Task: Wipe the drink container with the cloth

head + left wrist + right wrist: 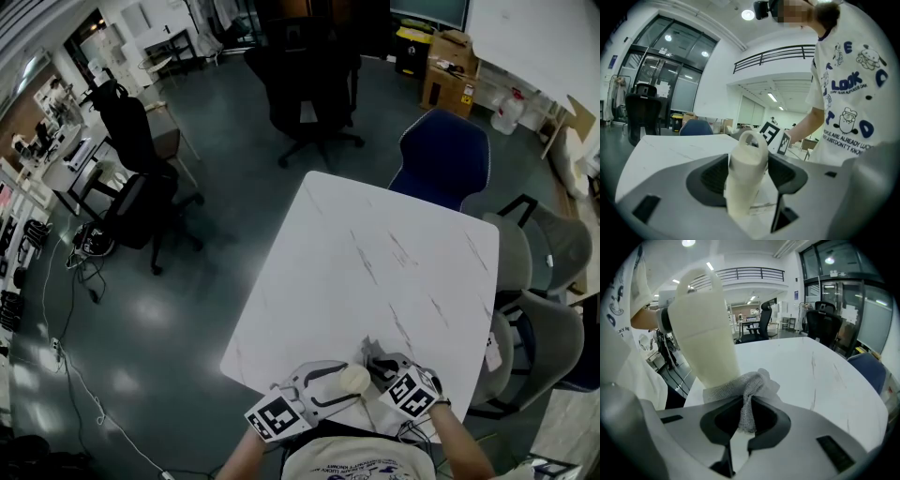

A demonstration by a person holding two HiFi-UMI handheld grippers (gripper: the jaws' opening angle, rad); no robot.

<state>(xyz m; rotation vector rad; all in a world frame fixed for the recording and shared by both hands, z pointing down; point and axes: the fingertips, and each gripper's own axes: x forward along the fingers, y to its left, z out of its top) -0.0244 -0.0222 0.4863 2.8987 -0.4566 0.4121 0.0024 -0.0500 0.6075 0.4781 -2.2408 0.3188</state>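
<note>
Cloth pinched in my right tool touches the near-upright drink container, which my left tool grips just to the left.

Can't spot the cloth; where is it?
Right gripper view: the cloth sits pinched in the right gripper, touching the drink container's side, at the table's near edge.

Bright, even indoor light here: a ceiling lamp glows at twelve o'clock in the left gripper view, and the dark floor throws soft glare at eight o'clock in the head view. Both gripper views bend hard and blacken at the rims; up close the drink container blurs, washed pale.
</note>
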